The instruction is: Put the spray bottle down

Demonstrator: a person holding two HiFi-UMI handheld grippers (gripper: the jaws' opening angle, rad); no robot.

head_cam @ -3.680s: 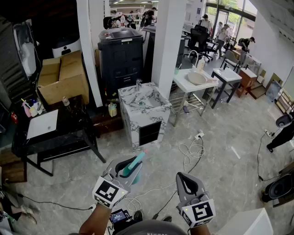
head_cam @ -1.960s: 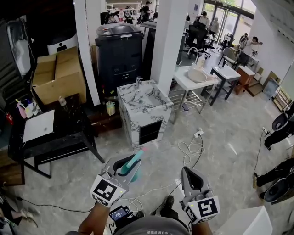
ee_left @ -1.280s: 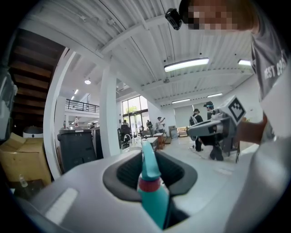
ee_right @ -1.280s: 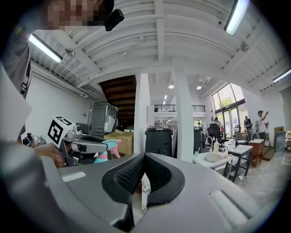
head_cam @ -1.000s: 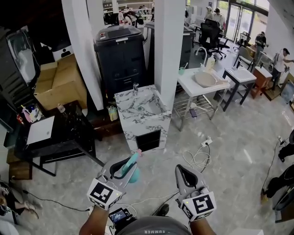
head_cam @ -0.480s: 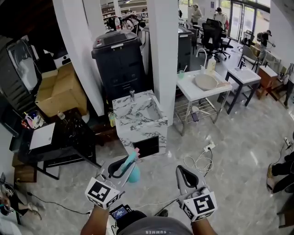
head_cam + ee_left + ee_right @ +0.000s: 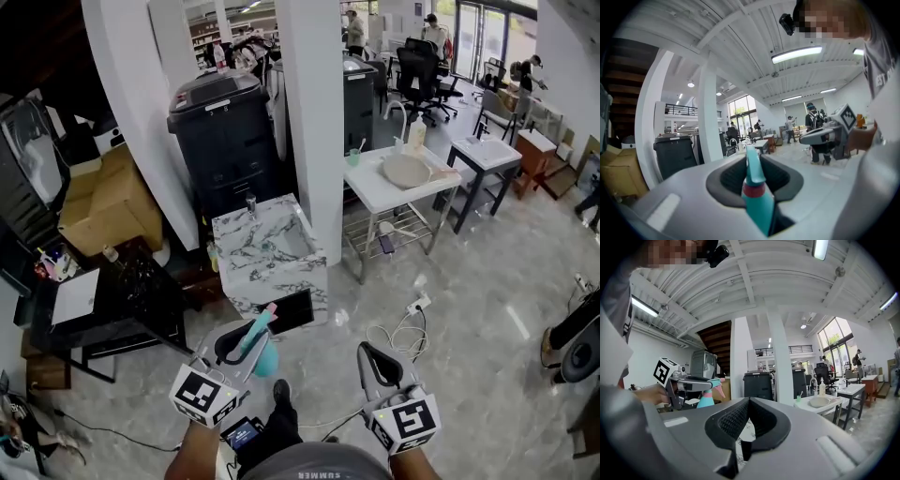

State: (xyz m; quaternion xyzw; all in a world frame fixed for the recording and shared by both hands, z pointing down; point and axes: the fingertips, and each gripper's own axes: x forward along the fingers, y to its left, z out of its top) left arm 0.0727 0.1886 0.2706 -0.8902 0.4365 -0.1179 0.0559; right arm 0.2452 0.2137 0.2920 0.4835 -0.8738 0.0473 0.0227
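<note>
A teal spray bottle with a pink collar and nozzle sticks up between the jaws of my left gripper, which is shut on it. In the left gripper view the spray bottle fills the gap of the left gripper. My right gripper is held beside it at the same height, shut and empty. In the right gripper view the right gripper has its tips together, and the left gripper shows with the spray bottle. Both are held above the floor, short of a marble sink cabinet.
A white pillar rises behind the cabinet, with a black machine to its left. A white table with a basin stands at right. A black table and cardboard box are at left. Cables lie on the floor.
The whole view has advanced toward the marble cabinet, which now lies closer and further left. Both grippers keep their pose, the bottle still held in the left one.
</note>
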